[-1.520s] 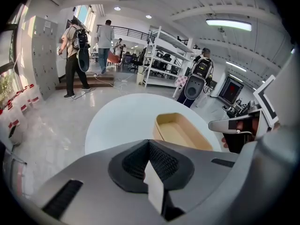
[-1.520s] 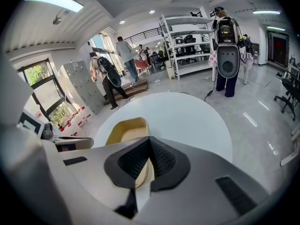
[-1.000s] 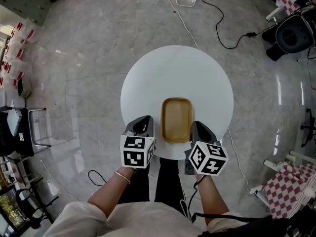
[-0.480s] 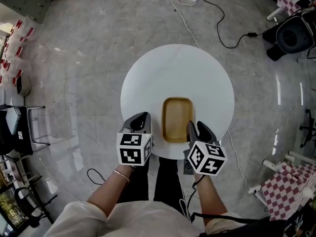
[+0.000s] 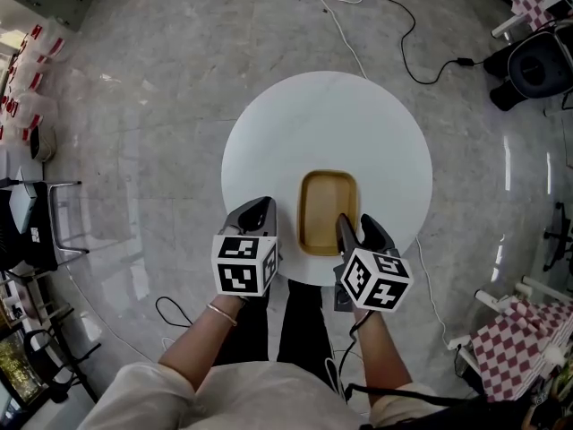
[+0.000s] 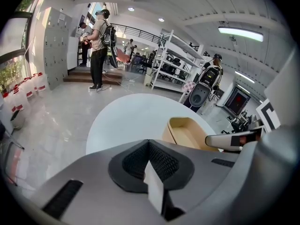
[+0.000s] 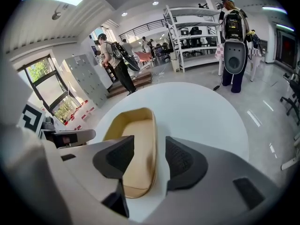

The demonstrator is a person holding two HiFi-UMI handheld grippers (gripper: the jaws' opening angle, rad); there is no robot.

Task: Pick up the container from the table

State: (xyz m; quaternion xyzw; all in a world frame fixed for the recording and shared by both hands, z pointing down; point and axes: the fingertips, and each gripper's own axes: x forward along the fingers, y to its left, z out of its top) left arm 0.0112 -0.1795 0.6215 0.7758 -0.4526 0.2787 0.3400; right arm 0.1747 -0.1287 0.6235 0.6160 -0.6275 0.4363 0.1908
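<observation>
Head view: the tan container [image 5: 328,209] sits at the near edge of the round white surface [image 5: 322,124]. The right tongs [image 5: 356,227], which have just been opening, straddle its right rim without pressing. The left tongs [image 5: 254,211] are clenched and empty to its left.

A round white table [image 5: 327,124] bears one tan container [image 5: 328,211].

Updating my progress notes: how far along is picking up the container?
Done: the right hand-held gripper is at the container, jaws just opened, astride its right wall without pressing. In hand: lining up that grip. Left: close and lift; the container sits on the white table. The left hand-held gripper is shut and empty beside it.
</observation>
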